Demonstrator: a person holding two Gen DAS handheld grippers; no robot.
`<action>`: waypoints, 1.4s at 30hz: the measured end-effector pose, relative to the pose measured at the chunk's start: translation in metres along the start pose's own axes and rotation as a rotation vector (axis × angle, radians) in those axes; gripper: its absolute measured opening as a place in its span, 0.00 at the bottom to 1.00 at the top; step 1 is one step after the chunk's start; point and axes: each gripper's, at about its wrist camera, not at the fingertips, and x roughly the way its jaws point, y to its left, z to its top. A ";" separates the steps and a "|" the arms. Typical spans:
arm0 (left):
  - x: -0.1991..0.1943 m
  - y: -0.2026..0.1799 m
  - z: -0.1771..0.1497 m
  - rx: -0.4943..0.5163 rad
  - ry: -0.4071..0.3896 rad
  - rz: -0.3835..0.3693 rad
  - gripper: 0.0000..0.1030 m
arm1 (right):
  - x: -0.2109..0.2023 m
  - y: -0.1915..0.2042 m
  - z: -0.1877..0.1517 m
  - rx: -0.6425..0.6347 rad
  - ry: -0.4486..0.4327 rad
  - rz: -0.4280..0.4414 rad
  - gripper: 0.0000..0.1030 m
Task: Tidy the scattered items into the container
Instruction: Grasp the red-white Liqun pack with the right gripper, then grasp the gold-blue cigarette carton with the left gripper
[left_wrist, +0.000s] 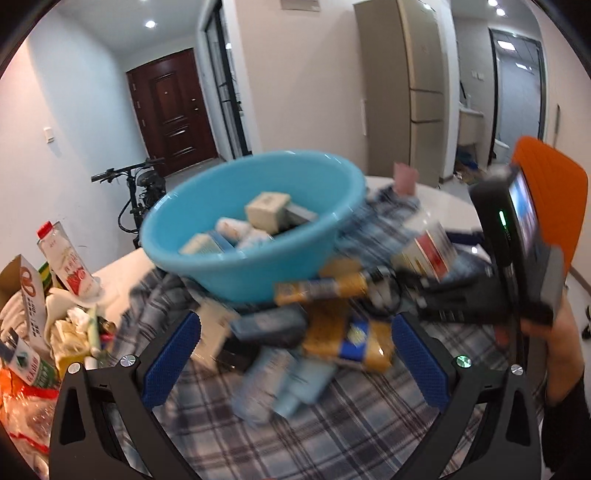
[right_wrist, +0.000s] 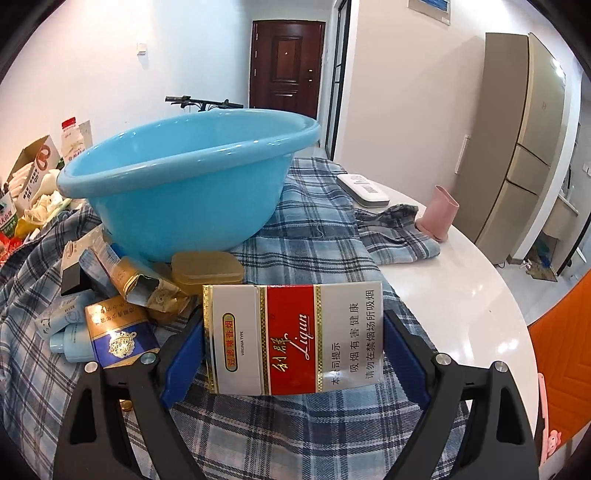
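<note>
A light blue basin (left_wrist: 251, 221) stands on a plaid cloth (right_wrist: 314, 236) and holds several small boxes. My right gripper (right_wrist: 293, 321) is shut on a white and red cigarette pack (right_wrist: 291, 339), held up in front of the basin (right_wrist: 184, 184); the same pack (left_wrist: 428, 251) shows blurred at the right of the left wrist view. My left gripper (left_wrist: 297, 325) is open above a pile of gold and blue packs (left_wrist: 354, 336) and pale blue tubes (left_wrist: 280, 387). That pile (right_wrist: 118, 332) lies left of the held pack, with an amber box (right_wrist: 207, 269) beside it.
A pink cup (right_wrist: 439, 210) and a white flat device (right_wrist: 364, 190) lie on the white round table (right_wrist: 461, 295) to the right. Cartons, a milk bottle (left_wrist: 66, 258) and wrappers crowd the left edge. An orange chair (left_wrist: 554, 177) stands at the right.
</note>
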 end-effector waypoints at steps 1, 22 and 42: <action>0.007 -0.005 -0.003 0.011 0.008 0.004 1.00 | 0.000 -0.001 0.000 0.004 0.000 0.001 0.88; 0.097 -0.004 0.006 -0.093 0.033 -0.083 1.00 | -0.005 -0.012 -0.003 0.034 -0.021 0.017 0.88; 0.096 0.003 0.008 -0.133 0.012 -0.173 0.83 | -0.004 -0.013 -0.005 0.052 -0.016 -0.005 0.88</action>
